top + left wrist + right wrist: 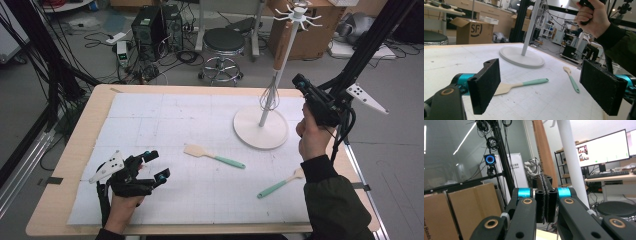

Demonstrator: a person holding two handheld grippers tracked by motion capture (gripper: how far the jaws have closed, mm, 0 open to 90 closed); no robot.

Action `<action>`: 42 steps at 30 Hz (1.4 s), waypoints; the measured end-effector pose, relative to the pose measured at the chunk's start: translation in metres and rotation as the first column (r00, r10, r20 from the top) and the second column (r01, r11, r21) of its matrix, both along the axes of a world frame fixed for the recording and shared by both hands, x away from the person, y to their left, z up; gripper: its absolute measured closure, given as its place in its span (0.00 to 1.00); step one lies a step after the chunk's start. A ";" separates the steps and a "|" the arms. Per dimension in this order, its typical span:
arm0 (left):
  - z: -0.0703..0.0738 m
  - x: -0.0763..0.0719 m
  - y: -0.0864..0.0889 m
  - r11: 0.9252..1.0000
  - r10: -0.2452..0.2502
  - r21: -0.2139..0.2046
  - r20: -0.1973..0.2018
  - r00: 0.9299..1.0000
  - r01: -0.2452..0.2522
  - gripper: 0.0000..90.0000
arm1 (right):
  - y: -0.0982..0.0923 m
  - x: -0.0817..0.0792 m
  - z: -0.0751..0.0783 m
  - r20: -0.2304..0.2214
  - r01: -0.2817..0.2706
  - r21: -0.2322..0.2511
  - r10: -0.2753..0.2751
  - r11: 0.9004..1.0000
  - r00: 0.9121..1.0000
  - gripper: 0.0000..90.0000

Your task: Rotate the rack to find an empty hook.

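Worktop [150, 100] holds rack [261, 127], spatula [212, 156], spoon [280, 184] | right tongs [306, 89] shut, seemingly pinching hanging whisk [277, 55]; left tongs [152, 165] wide, empty | I fear tugging tips rack.

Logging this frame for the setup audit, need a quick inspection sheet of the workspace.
Surface: wooden table under a white gridded mat.
Job's things: white hook stand at the mat's far right, a wooden-handled whisk hanging on it; spatula mid-mat and spoon right of it, both teal-handled, lying flat.
Clutter: nothing seen on the mat.
Tongs: left tongs open, low over the near left of the mat, empty; right tongs raised beside the stand, jaws together, nothing seen between them.
Cables: one trails from each.
Surroundings: stool, computer tower, floor cables, cardboard boxes.
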State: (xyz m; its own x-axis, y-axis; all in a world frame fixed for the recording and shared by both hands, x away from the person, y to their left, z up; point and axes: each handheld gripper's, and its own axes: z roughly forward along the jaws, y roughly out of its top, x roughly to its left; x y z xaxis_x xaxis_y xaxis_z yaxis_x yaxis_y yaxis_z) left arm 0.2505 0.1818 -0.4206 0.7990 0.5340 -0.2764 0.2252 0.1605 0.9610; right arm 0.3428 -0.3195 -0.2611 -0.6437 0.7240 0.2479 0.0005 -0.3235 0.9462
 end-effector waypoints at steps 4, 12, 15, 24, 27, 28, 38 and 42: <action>0.000 -0.001 0.000 1.000 -0.002 -0.003 0.001 1.000 0.002 0.20 | 0.003 0.001 0.005 0.007 -0.001 0.010 0.001 1.000 1.000 1.00; 0.001 -0.003 0.004 1.000 0.007 -0.020 0.003 1.000 -0.007 0.20 | -0.003 0.013 0.012 0.018 0.001 0.056 -0.002 0.998 1.000 1.00; 0.000 -0.002 0.003 1.000 0.004 -0.014 -0.003 1.000 -0.004 0.20 | -0.005 0.017 0.015 0.026 0.007 0.073 -0.009 0.997 1.000 1.00; 0.000 -0.005 0.005 1.000 -0.002 -0.023 0.002 1.000 0.002 0.20 | -0.006 0.033 0.038 0.050 0.013 0.117 -0.019 0.993 0.999 1.00; 0.001 -0.007 0.005 1.000 -0.002 -0.029 0.003 1.000 0.002 0.20 | -0.009 0.041 0.046 0.042 0.008 0.156 -0.015 0.988 0.999 1.00; 0.001 -0.007 0.005 1.000 -0.004 -0.025 0.006 1.000 0.004 0.20 | -0.010 0.043 0.048 0.045 0.015 0.158 -0.022 0.987 0.999 1.00; 0.002 -0.011 0.007 1.000 -0.003 -0.026 0.016 1.000 0.004 0.20 | -0.014 0.058 0.054 0.034 0.009 0.237 -0.017 0.971 0.999 1.00; 0.002 -0.012 0.008 1.000 -0.002 -0.025 0.017 1.000 0.002 0.20 | -0.012 0.063 0.053 0.033 0.009 0.244 -0.017 0.970 0.999 1.00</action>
State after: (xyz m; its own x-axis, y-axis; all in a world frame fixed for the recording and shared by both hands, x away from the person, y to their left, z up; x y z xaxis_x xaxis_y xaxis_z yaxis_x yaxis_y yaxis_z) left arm 0.2383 0.1897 -0.4189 0.8048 0.5252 -0.2765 0.2095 0.1845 0.9602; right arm 0.4061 -0.3320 -0.2078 -0.6457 0.6528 0.3962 -0.0363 -0.5445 0.8380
